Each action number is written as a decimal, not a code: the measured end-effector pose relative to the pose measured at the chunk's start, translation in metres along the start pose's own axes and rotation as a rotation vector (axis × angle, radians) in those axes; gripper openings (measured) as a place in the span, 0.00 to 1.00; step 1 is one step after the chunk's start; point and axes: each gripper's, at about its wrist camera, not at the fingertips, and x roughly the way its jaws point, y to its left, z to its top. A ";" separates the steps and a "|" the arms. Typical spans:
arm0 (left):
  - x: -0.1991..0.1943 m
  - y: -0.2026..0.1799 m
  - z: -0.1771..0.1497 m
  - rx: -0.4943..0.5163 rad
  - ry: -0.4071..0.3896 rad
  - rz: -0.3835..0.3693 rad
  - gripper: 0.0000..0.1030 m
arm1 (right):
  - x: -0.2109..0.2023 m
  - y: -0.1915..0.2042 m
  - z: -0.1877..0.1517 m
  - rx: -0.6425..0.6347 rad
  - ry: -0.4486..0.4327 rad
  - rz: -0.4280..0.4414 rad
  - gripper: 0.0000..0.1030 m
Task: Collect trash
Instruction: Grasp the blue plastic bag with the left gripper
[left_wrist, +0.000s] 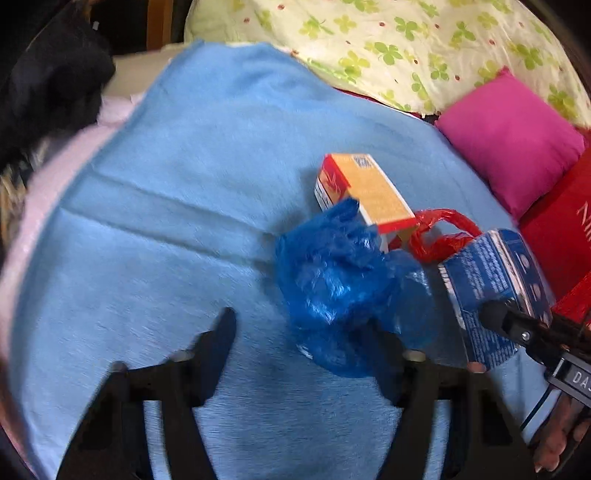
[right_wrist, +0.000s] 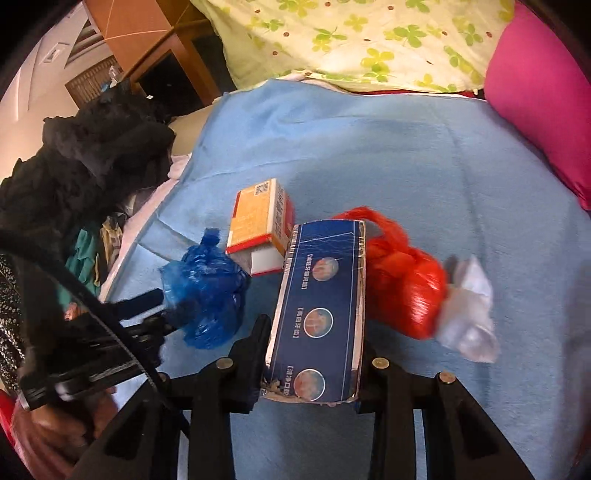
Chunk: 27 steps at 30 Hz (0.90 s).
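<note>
Trash lies on a light blue blanket (left_wrist: 166, 229). My right gripper (right_wrist: 314, 354) is shut on a dark blue carton (right_wrist: 319, 314), also seen at the right of the left wrist view (left_wrist: 491, 288). My left gripper (left_wrist: 306, 328) is open; its right finger touches a crumpled blue plastic bag (left_wrist: 343, 284), which also shows in the right wrist view (right_wrist: 210, 291). An orange and white box (left_wrist: 365, 192) lies behind the bag, also in the right wrist view (right_wrist: 258, 221). A red plastic bag (right_wrist: 402, 288) and a white crumpled wrapper (right_wrist: 469, 314) lie right of the carton.
A pink cushion (left_wrist: 513, 144) and a clover-print quilt (left_wrist: 406, 48) lie at the back right. Dark clothing (right_wrist: 85, 162) is heaped at the blanket's left edge. A red bag (left_wrist: 561, 221) stands at the right. Wooden furniture (right_wrist: 147, 48) is at the far left.
</note>
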 end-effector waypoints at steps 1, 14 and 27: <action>0.001 0.002 -0.001 -0.020 0.006 -0.035 0.23 | -0.003 -0.003 -0.001 0.002 0.000 -0.003 0.36; -0.087 -0.056 -0.016 0.094 -0.202 0.029 0.03 | -0.077 -0.020 -0.005 -0.030 -0.217 0.032 0.36; -0.060 -0.072 -0.032 0.129 -0.110 0.124 0.86 | -0.120 -0.040 -0.016 0.005 -0.308 0.059 0.36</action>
